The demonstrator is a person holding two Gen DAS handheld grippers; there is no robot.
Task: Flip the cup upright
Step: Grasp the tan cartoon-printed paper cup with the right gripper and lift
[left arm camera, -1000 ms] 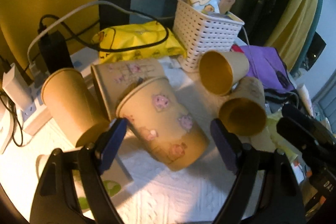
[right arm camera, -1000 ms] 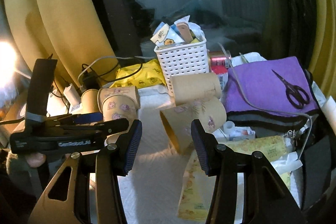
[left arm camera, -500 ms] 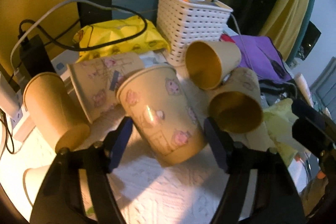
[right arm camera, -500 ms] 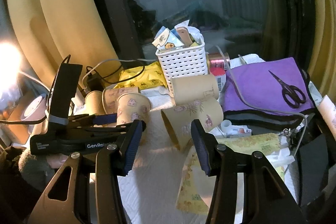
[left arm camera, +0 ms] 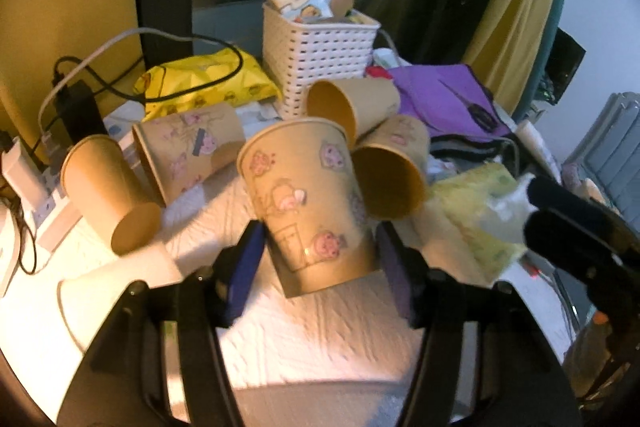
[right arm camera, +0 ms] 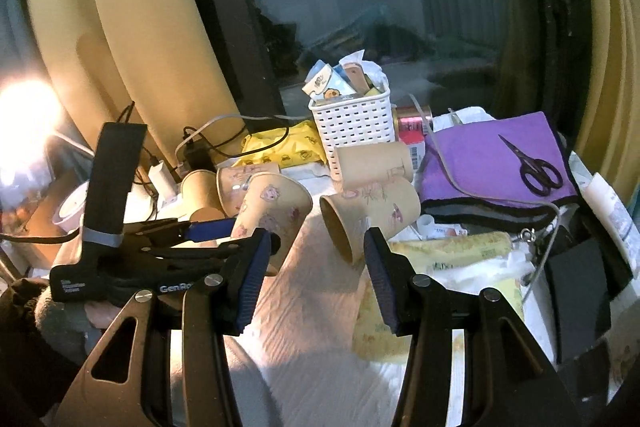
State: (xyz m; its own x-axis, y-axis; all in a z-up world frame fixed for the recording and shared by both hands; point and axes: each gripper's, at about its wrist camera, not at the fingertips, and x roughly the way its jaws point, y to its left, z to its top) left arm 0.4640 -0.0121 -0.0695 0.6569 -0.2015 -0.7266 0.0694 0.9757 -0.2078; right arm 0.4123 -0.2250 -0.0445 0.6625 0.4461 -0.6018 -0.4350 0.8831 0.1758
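A tan paper cup with pink pig prints (left arm camera: 308, 203) stands nearly upright, mouth up, between the blue pads of my left gripper (left arm camera: 320, 267), which grips its lower part. It also shows in the right wrist view (right arm camera: 272, 211), held by the left gripper (right arm camera: 208, 231). Several other paper cups lie on their sides: two at the left (left arm camera: 108, 187) (left arm camera: 188, 151) and two at the right (left arm camera: 352, 107) (left arm camera: 388, 175). My right gripper (right arm camera: 314, 279) is open and empty, in front of a lying cup (right arm camera: 368, 215).
A white basket (left arm camera: 320, 63) full of small items stands behind the cups. A yellow packet (left arm camera: 208, 83), cables and a power strip (left arm camera: 36, 195) are at the left. A purple cloth (right arm camera: 488, 159) with scissors (right arm camera: 536, 171) lies at the right. A white towel (left arm camera: 320, 339) covers the table.
The left gripper has turned the pig-print cup from lying tilted to nearly upright, mouth up, and closed in on it. The right gripper has barely moved.
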